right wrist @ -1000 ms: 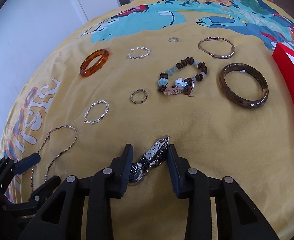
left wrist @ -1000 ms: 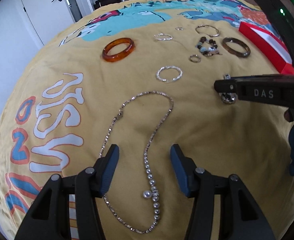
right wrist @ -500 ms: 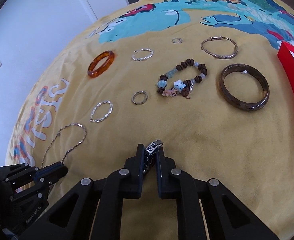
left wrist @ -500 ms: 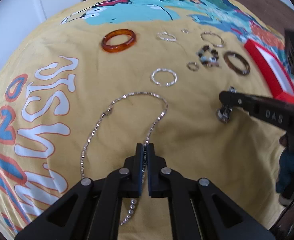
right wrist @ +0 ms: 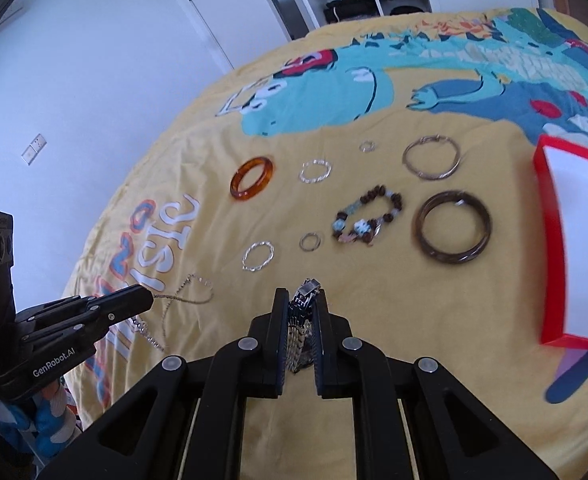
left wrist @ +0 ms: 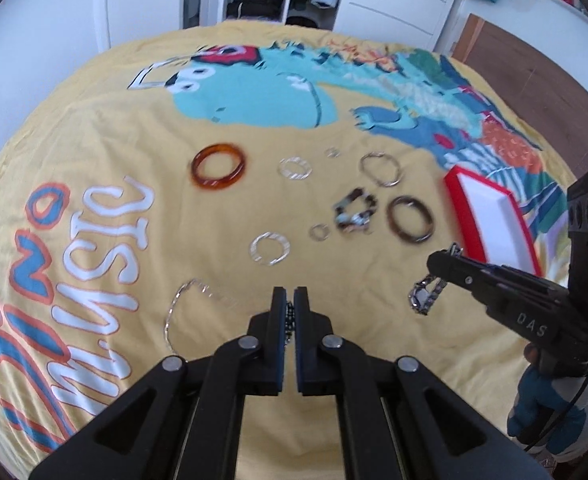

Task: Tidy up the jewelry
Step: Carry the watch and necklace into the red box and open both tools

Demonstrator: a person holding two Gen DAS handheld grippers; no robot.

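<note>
Jewelry lies scattered mid-frame on the yellow bedspread (left wrist: 93, 152); red box (left wrist: 490, 220) waits at right, likely the drop spot. Left tool (left wrist: 289, 316) pressed together, pinching the silver necklace (left wrist: 181, 300) by its chain so it lifts without tangling; the rest trails lower left. Right tool (right wrist: 300, 320) clamps the metal watch band (right wrist: 300, 336), dangling clear of the bed. Amber bangle (right wrist: 252, 178), brown bangle (right wrist: 454, 232), bead bracelet (right wrist: 368, 220) and small ring (right wrist: 310, 241) untouched.
</note>
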